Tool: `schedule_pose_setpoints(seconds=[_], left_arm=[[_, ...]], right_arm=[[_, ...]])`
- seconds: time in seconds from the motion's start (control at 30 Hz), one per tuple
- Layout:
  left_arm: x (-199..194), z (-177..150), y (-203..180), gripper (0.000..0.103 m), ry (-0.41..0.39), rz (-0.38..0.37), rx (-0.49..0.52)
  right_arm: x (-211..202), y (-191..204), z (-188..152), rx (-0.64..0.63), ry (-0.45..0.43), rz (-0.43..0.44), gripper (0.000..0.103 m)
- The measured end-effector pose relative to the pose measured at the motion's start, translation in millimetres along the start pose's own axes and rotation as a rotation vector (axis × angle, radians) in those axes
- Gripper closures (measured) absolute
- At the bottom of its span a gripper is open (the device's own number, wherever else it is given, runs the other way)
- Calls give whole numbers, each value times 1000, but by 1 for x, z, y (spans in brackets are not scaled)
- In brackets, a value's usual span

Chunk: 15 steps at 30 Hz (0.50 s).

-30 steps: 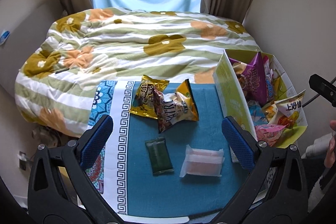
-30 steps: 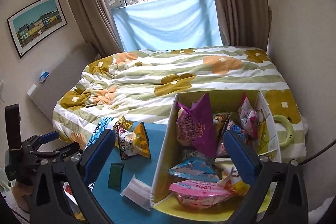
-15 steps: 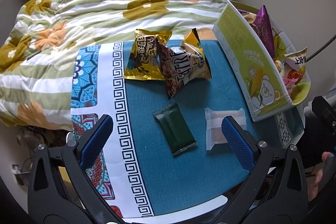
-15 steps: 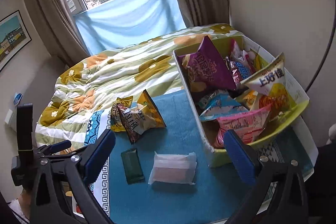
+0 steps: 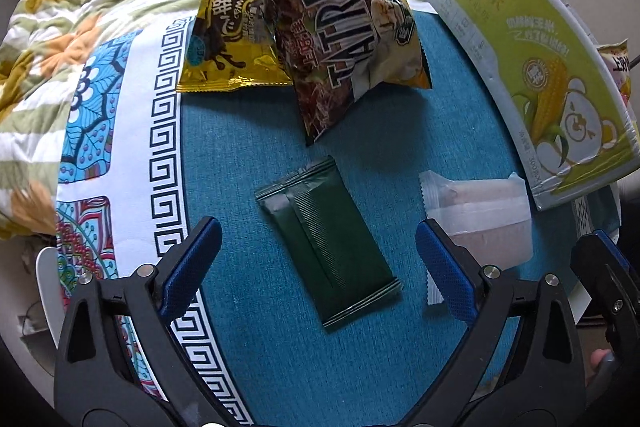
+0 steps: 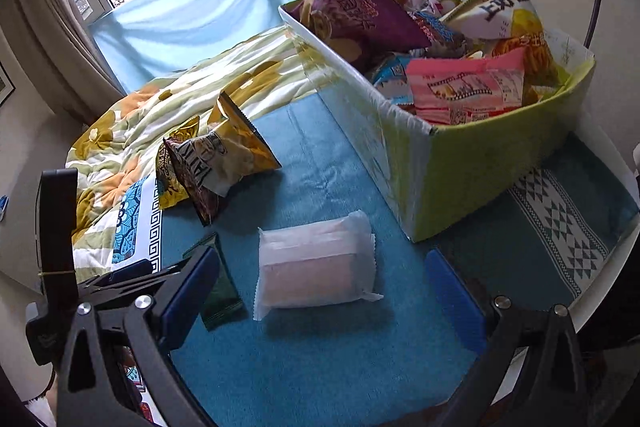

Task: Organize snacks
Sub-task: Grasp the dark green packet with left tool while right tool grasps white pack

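Now lower than a second ago: both grippers, down over the blue-clothed bench (image 5: 400,155). Left gripper (image 5: 318,259): jaws closing, dark green sachet (image 5: 326,239) flat between them, untouched. Right gripper (image 6: 324,291): jaws wide, astride the white-wrapped pink cake (image 6: 314,269), no contact. Snack box (image 6: 460,163): full, far right. Two chip bags (image 5: 304,39): unsorted, far edge. Judgement: paired pick-ups imminent.

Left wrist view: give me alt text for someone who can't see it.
The left gripper, closing but touching nothing, hangs over a dark green packet on a teal cloth. A pale pink wrapped snack lies right of it, two chip bags behind, and a green box at right.
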<state>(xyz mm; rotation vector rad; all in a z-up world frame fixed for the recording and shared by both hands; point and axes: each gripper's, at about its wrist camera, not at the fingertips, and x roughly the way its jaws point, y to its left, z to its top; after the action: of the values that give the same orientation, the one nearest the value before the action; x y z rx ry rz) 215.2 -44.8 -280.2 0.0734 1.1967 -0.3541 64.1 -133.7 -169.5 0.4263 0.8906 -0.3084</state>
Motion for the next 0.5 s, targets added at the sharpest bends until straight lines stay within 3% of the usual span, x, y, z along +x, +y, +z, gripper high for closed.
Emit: schedule_pose_setpoints(seconds=[0.23, 0.3, 0.5], left_arm=[[22, -10, -12, 17, 3, 52, 48], [22, -12, -13, 27, -6, 75, 70], [18, -16, -7, 42, -8, 102, 90]], right_arm=[[18, -9, -12, 43, 25, -6, 1], [22, -11, -14, 41, 34, -5, 1], [42, -9, -18, 35, 73, 0, 1]])
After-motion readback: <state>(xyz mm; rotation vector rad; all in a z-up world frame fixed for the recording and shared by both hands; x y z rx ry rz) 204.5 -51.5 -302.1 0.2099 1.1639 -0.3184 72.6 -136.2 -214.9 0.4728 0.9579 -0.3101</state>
